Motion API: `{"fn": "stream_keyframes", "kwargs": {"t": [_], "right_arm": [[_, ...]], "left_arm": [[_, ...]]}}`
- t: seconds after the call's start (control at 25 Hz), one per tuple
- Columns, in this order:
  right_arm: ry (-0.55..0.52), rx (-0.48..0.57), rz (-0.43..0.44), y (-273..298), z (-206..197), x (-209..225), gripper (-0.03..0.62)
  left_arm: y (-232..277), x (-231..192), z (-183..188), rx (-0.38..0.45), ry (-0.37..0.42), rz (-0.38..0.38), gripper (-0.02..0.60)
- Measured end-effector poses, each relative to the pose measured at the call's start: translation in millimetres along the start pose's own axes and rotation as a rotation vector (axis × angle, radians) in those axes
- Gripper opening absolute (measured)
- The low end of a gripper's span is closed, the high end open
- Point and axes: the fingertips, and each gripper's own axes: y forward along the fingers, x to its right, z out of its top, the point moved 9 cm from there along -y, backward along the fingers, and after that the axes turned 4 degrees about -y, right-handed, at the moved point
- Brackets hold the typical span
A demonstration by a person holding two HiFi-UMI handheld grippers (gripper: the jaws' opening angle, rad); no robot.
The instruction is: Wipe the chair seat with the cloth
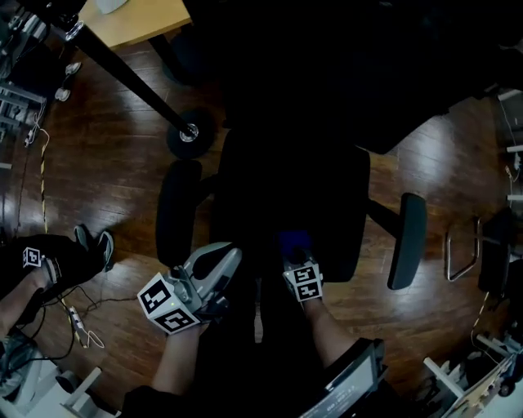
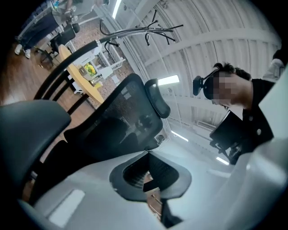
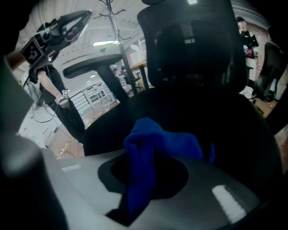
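A black office chair fills the middle of the head view, its seat dark between two armrests. My right gripper is over the seat's front edge, shut on a blue cloth. In the right gripper view the cloth bunches out of the right gripper over the seat, below the mesh backrest. My left gripper is held off the seat's front left corner. In its own view the left gripper looks shut and empty, tilted up at the backrest.
A coat stand's round base and slanting pole stand on the wooden floor behind the chair's left side. A wooden table is at top left. Cables and a shoe lie at left, a metal frame at right.
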Motion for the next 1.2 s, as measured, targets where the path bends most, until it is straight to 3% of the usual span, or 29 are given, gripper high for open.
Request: {"fn": "stream_keyframes", "kwargs": {"t": [0.32,0.56,0.68,0.76,0.96,1.08,1.2], "right_arm": [[0.155,0.008,-0.306,-89.9,-37.7,109.1,0.06],[0.238,0.01,-0.297,-99.7,-50.2,130.0,0.06],[0.311,0.067,-0.223,-109.5,-31.3,123.5,0.06],[0.355,0.223,-0.129,-130.4,5.6,108.2,0.06],[0.403,0.715,0.153,-222.7,149.8,57.4,0.06],[0.373,0.892,0.259,-287.0,208.8,29.7,0.06],[0.317,1.007,0.294,-330.5,242.2,13.7,0.058]], "left_arm": [[67.5,7.5,-17.9,-0.098,-0.016,-0.113,0.003],[93.0,21.1,-22.4,-0.127,-0.004,-0.155,0.002],[91.1,36.1,-9.8,-0.127,0.019,-0.16,0.002],[85.2,49.3,4.4,-0.115,0.021,-0.169,0.002],[70.4,93.2,57.6,-0.057,0.053,-0.219,0.002],[65.7,134.9,81.8,-0.032,0.084,-0.28,0.002],[59.8,165.1,99.8,0.021,0.111,-0.339,0.002]]}}
